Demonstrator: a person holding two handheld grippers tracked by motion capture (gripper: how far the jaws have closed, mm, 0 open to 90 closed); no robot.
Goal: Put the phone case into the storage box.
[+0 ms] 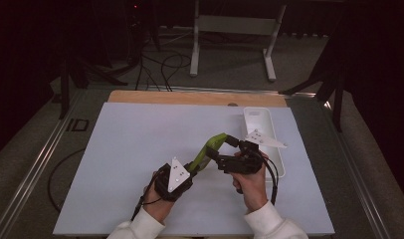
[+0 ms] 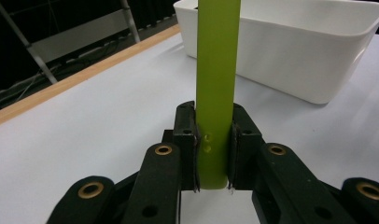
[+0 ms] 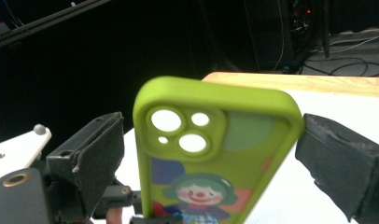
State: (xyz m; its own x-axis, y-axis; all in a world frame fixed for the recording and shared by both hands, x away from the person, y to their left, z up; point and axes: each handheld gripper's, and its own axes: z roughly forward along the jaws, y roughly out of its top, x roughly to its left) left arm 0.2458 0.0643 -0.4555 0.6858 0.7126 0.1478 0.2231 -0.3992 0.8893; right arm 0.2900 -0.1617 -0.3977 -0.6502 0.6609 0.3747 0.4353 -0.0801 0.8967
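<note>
A lime-green phone case with a clown picture on its back stands off the white table, slanting up to the right. My left gripper is shut on its lower end; in the left gripper view both pads clamp the green edge at the gripper's tips. My right gripper comes in from the right at the case's camera-hole end. In the right gripper view the case sits between the gripper's spread jaws, with a thin gap at the left pad.
A long white bin stands at the table's right side, close behind my right gripper, and shows large in the left gripper view. The white tabletop ends in a wooden strip at the far edge.
</note>
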